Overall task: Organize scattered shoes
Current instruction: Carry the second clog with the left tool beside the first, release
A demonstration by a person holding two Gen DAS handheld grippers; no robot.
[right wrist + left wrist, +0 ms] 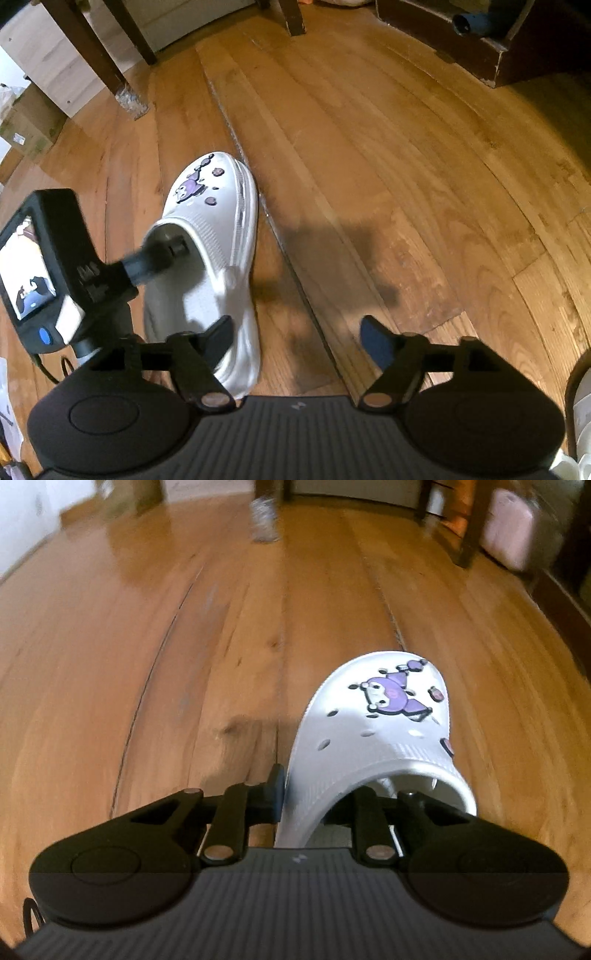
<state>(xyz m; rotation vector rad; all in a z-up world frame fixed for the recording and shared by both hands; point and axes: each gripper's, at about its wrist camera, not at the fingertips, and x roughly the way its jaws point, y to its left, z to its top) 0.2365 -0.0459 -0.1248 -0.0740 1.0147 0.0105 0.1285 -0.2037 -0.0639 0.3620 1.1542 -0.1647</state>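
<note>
A white clog (pixel 369 738) with purple cartoon charms points away from me over the wooden floor. My left gripper (pixel 319 794) is shut on its left side wall, one finger outside and the other inside the opening. In the right wrist view the same clog (pixel 218 221) lies left of centre, and the left gripper (pixel 162 258) reaches into it from the left. My right gripper (pixel 297 336) is open just right of the clog's heel, with only bare floor between its fingers. A second, blurred light shoe (pixel 264 520) stands far off on the floor.
Dark chair or table legs (pixel 469 524) and a pink case (pixel 509 528) stand at the back right. Cardboard boxes (pixel 29 122) sit at the left, and a dark wooden cabinet base (pixel 480 44) at the upper right. A white object (pixel 581 406) shows at the right edge.
</note>
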